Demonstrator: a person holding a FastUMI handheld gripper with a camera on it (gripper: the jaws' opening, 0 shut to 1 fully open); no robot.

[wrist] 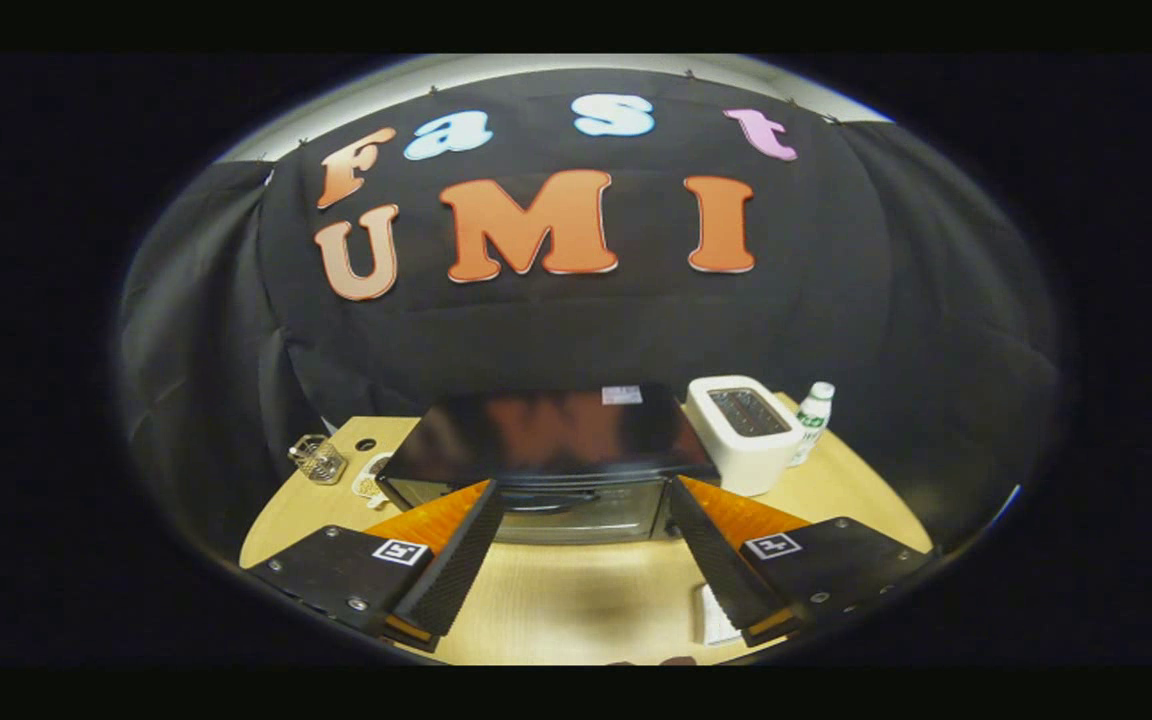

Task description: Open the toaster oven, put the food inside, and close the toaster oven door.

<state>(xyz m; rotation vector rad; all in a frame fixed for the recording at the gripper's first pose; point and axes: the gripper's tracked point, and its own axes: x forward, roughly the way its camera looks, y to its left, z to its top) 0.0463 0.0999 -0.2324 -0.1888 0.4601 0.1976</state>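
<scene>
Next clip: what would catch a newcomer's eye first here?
The glossy black toaster oven on the pale wooden table, door shut, sits just beyond the open gripper. Right of the oven stands a white slot toaster, with a small white bottle beside it.

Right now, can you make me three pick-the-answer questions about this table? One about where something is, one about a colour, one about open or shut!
1. Where is the small bottle?
A. beside the white toaster
B. on the toaster oven
C. between the fingers

2. What colour is the toaster?
A. red
B. white
C. green

3. How is the toaster oven door?
A. wide open
B. taken off
C. shut

Answers: 1 A, it stands right by the toaster. 2 B, its body is white. 3 C, the door sits upright against the front; the gripper is open before it.
</scene>
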